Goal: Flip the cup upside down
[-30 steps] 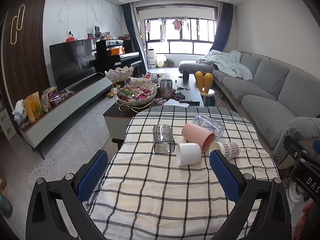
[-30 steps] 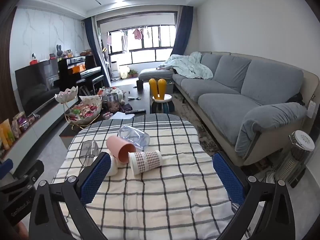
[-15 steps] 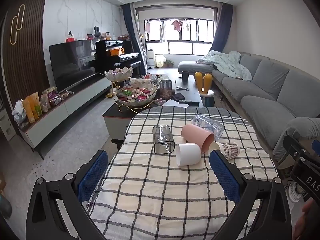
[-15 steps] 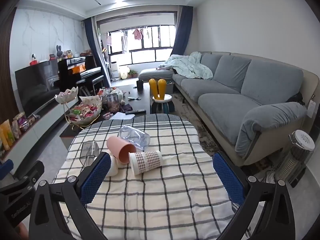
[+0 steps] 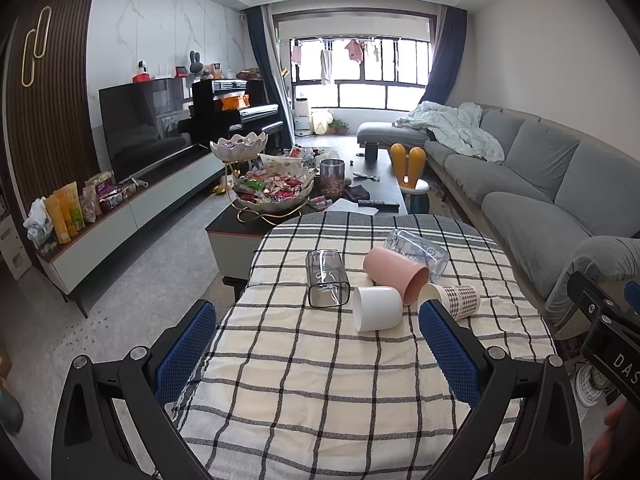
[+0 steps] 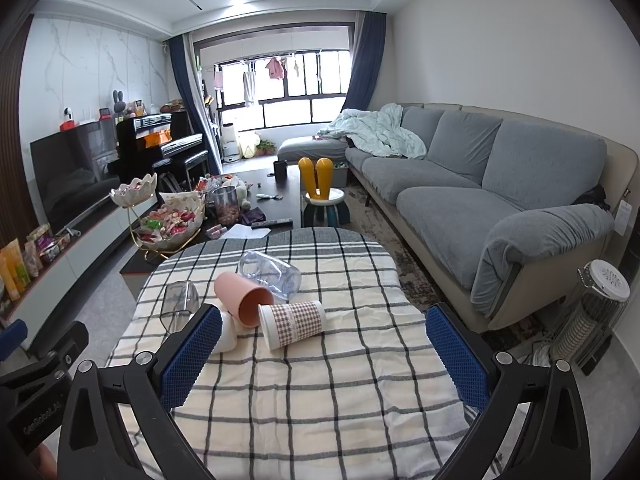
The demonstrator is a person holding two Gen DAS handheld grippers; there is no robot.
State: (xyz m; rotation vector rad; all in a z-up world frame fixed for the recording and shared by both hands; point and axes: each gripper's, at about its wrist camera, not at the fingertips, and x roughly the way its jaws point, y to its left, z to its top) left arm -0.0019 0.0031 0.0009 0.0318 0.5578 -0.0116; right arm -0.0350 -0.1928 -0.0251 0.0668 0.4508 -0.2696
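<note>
Several cups lie on their sides on a checked tablecloth [image 5: 312, 364]: a smoky square glass [image 5: 326, 279], a white cup [image 5: 378, 308], a pink cup [image 5: 396, 275], a plaid paper cup [image 5: 460, 298] and a clear plastic cup [image 5: 418, 249]. In the right wrist view the plaid cup [image 6: 294, 323], pink cup [image 6: 244, 298], clear cup [image 6: 272, 274] and glass [image 6: 180, 306] show too. My left gripper [image 5: 316, 354] is open and empty, short of the cups. My right gripper [image 6: 324, 360] is open and empty, just before the plaid cup.
A dark coffee table [image 5: 384, 188] with a snack bowl stand [image 5: 272, 192] lies beyond the table. A grey sofa [image 6: 480, 184] runs along the right. A TV unit [image 5: 132, 208] is on the left, a heater [image 6: 592, 316] at the right floor.
</note>
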